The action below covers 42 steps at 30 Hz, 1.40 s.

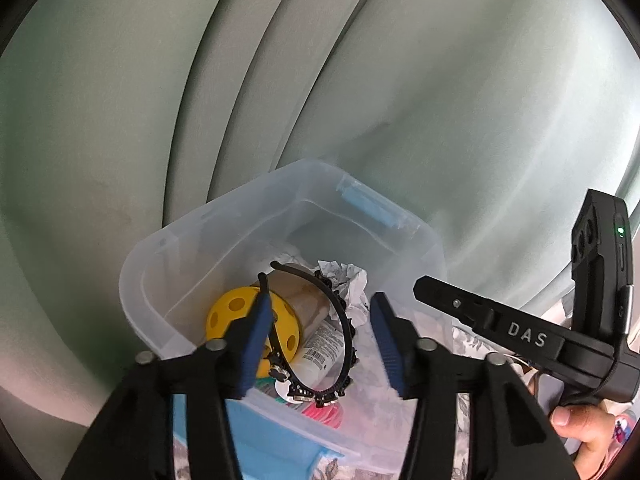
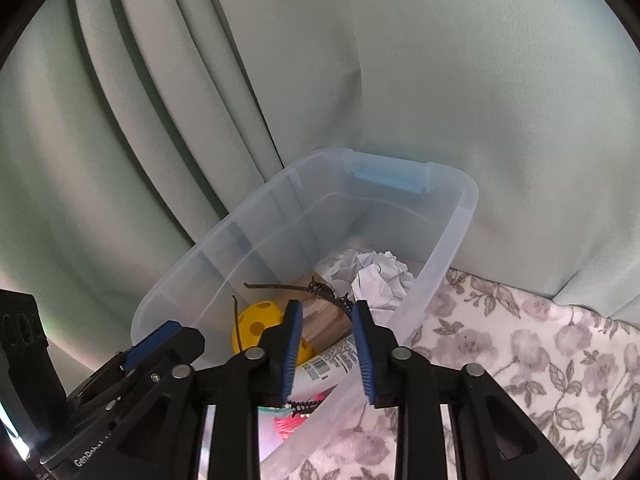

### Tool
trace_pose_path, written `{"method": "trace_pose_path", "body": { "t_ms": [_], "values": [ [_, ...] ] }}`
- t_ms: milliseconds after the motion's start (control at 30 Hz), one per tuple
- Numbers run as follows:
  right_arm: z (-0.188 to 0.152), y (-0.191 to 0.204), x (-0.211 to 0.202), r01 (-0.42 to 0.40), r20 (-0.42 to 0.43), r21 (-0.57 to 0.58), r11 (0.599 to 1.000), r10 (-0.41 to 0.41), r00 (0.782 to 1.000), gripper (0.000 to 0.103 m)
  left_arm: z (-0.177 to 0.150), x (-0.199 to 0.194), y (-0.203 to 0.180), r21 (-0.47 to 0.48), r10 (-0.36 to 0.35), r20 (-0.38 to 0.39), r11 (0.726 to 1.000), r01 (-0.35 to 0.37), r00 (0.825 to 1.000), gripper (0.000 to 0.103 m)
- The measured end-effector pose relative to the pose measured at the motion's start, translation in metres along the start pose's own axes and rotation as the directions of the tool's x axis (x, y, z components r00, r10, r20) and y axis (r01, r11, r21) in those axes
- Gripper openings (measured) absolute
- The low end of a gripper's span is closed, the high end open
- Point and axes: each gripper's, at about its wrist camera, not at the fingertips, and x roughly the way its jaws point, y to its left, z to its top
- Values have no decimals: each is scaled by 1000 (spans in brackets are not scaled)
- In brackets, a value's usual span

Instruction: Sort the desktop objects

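The clear bin [image 2: 448, 216] stands against a pale green curtain [image 2: 480, 80], on a floral cloth [image 2: 540, 360]. Inside lie a yellow perforated ball [image 1: 234, 314], crumpled paper [image 2: 376, 276], a white labelled bottle [image 1: 320, 350] and a black toothed headband [image 1: 340, 320].

The left gripper [image 1: 316, 340] hovers over the bin, fingers apart, the headband loose between them. The right gripper [image 2: 326, 350] likewise has fingers apart and grips nothing.

Sorting appears well advanced. Whether items remain on the desk cannot be told.

A black toothed headband [image 1: 340, 320] lies curved in the clear plastic bin [image 1: 168, 248] — atop a yellow holed ball [image 1: 232, 316], crumpled paper [image 1: 348, 280] and a white labelled bottle [image 1: 324, 344].
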Motion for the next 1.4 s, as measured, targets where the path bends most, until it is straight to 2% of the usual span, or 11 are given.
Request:
{"method": "trace_pose_path", "body": {
  "t_ms": [67,200,400,500,600,833,967,1133,1200,1400],
  "values": [
    [-2,1,-5,2,1,-3,1000,-2,1000,32,-2,-2,0,-8,2,-7,1000,-2,1000,54],
    [-9,3,-12,0,-2,-6,1000,0,1000,46,-6,-10,-3,-9,-11,-14,1000,11,1000,56],
    [-25,6,-29,4,-2,-3,1000,-4,1000,56,-13,-26,-8,-6,-15,-12,1000,15,1000,60],
    [-33,7,-37,3,-6,0,1000,-3,1000,59,-17,-34,-9,-14,-13,-2,1000,13,1000,62],
    [-41,9,-44,16,-10,-9,1000,-16,1000,60,-22,-43,-13,0,-6,3,1000,6,1000,69],
    [-64,14,-60,34,-19,-27,999,-34,999,63,-38,-61,-13,29,1,-10,1000,0,1000,70],
    [-76,13,-66,50,-21,-16,999,-50,999,71,-45,-67,-12,39,-5,-15,999,6,1000,72],
    [-89,9,-71,49,-29,8,999,-49,998,76,-53,-70,-10,41,-7,-34,999,8,999,73],
    [-93,6,-72,62,-33,13,998,-62,998,82,-55,-71,-10,51,-4,-37,999,5,999,73],
    [-97,4,-80,75,-17,19,997,-75,997,88,-58,-77,-13,70,0,-33,998,2,999,79]
  ]
}}
